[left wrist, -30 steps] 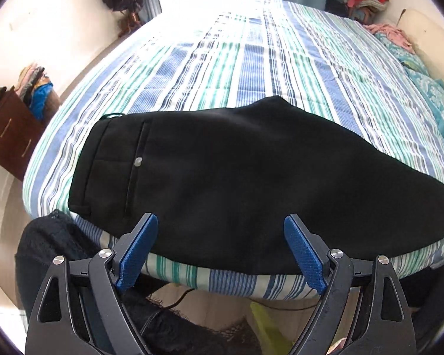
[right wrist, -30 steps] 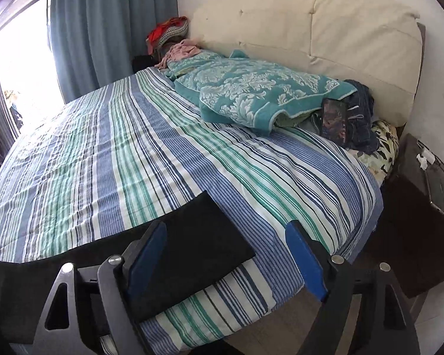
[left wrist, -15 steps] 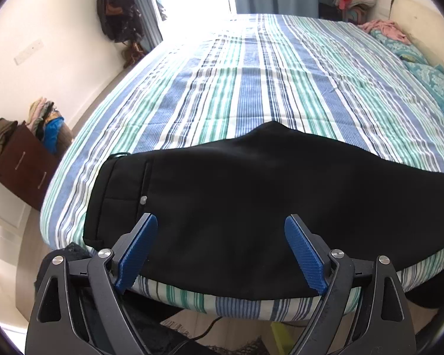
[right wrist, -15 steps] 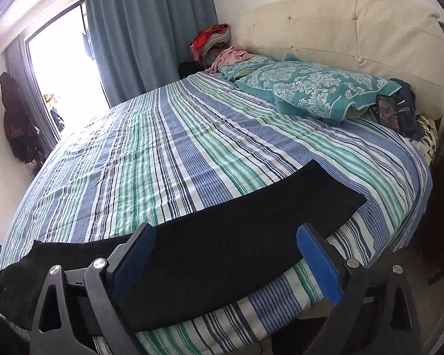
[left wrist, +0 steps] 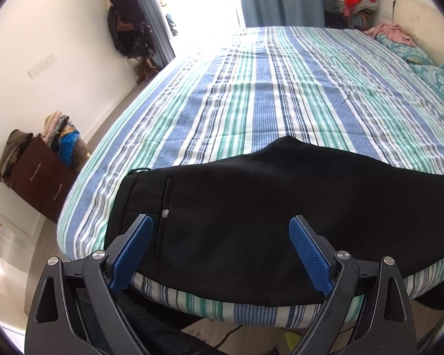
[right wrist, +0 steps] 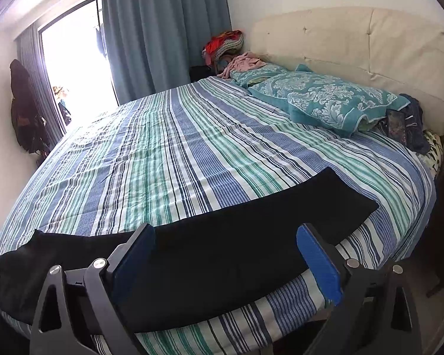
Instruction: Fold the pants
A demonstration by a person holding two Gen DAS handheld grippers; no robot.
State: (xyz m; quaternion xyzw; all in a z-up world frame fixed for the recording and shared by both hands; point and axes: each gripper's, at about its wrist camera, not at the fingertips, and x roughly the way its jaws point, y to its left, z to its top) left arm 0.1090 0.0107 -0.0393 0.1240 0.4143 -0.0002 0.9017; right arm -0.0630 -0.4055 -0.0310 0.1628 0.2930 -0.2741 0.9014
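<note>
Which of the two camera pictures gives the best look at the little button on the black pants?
The left wrist view. There the button shows as a pale dot on the back pocket of the black pants, near the waistband. The right wrist view looks along the legs; the waist end is small and dark at its left edge, and no button can be made out.

A striped bedsheet [right wrist: 192, 153] covers the bed; teal patterned pillows [right wrist: 325, 100] lie against a cream headboard [right wrist: 355, 38]. Blue curtains [right wrist: 162, 29] hang beside a bright window [right wrist: 74, 68].
</note>
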